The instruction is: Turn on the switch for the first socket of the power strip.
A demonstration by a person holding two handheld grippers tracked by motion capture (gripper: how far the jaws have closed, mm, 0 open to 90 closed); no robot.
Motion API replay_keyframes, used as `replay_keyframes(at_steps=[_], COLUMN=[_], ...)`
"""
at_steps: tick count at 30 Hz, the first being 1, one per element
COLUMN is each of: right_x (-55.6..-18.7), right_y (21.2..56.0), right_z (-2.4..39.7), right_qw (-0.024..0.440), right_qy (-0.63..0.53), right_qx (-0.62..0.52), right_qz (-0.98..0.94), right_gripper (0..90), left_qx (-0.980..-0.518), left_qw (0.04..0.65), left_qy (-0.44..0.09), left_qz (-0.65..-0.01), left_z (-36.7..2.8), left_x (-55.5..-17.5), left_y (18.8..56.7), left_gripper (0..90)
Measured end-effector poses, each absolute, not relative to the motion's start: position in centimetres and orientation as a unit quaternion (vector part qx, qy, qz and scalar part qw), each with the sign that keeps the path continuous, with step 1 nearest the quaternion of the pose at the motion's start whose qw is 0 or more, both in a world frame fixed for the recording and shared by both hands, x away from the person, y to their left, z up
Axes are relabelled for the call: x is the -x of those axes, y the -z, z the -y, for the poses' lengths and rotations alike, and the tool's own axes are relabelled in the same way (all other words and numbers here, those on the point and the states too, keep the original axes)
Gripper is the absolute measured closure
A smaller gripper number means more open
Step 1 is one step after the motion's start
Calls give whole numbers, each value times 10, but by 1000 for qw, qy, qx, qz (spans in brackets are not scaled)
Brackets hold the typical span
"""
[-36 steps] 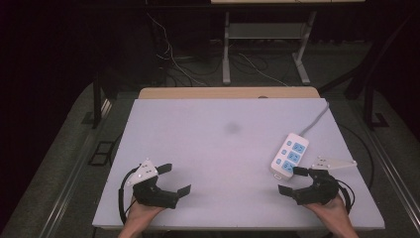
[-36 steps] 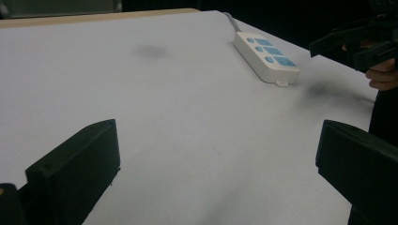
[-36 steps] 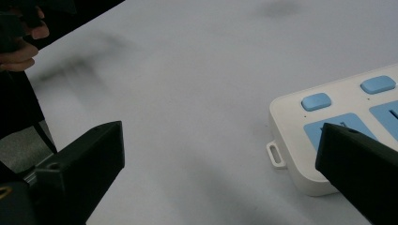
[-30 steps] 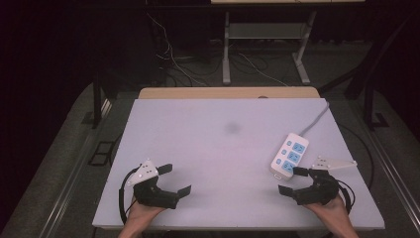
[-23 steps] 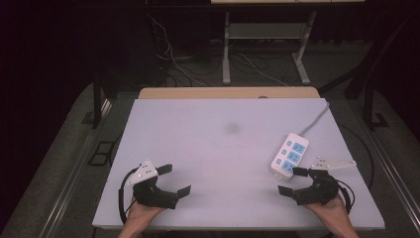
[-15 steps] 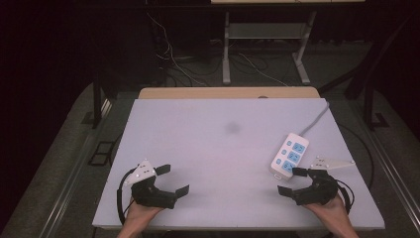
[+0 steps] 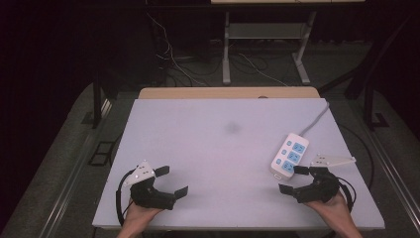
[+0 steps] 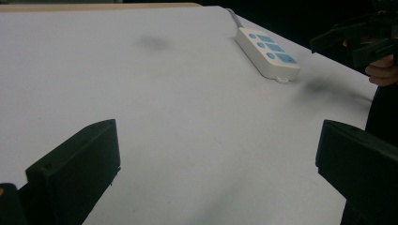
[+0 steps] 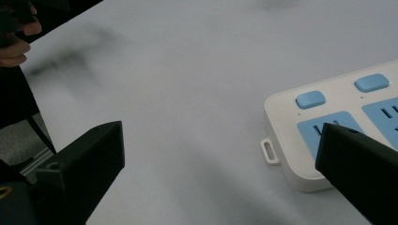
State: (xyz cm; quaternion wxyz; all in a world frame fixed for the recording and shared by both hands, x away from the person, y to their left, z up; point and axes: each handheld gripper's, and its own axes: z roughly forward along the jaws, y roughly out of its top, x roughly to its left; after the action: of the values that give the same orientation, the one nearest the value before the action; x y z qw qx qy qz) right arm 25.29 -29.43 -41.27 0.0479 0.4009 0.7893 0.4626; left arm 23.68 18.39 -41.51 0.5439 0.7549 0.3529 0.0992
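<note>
From above, my left gripper [image 7: 172, 181] sits near the front left corner of the white table [image 7: 208, 148], jaws spread wide with bare tabletop between them. My right gripper [image 7: 294, 179] sits near the front right, jaws just as far apart and holding nothing, its far jaw just beside the near end of the power strip [image 7: 289, 155]. The strip lies flat on the right side of the table, angled, its grey cord [image 7: 317, 116] running back off the far right edge.

The high view shows a faint dark smudge [image 7: 232, 128] near the table's middle and a tan board [image 7: 228, 92] along the far edge. It also shows my hands under both grippers.

My left gripper view looks low across the table: the power strip [image 8: 266, 51] is far off, well apart from my jaws, and my other gripper [image 8: 361, 40] hangs beyond it.

My right gripper view brings the strip [image 9: 338, 126] close: blue buttons, blue socket faces and a small white tab on its near end. My right-hand jaw overlaps the strip's corner there; I can't tell whether it touches or merely hangs over it.
</note>
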Motion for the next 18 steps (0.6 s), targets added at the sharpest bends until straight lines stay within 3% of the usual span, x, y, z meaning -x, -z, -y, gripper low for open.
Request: replay_keyframes(at_steps=[18], right_x=[-267], right_y=[388], right_z=[298], right_qw=[49], right_qy=[-442], right_qx=[-387], right_qz=[-808], right_gripper=[14], left_qx=[-755], left_qw=[542], left_qy=[-98], left_qz=[-356], left_z=[-184], left_x=[-238], left_y=[416], left_gripper=[0])
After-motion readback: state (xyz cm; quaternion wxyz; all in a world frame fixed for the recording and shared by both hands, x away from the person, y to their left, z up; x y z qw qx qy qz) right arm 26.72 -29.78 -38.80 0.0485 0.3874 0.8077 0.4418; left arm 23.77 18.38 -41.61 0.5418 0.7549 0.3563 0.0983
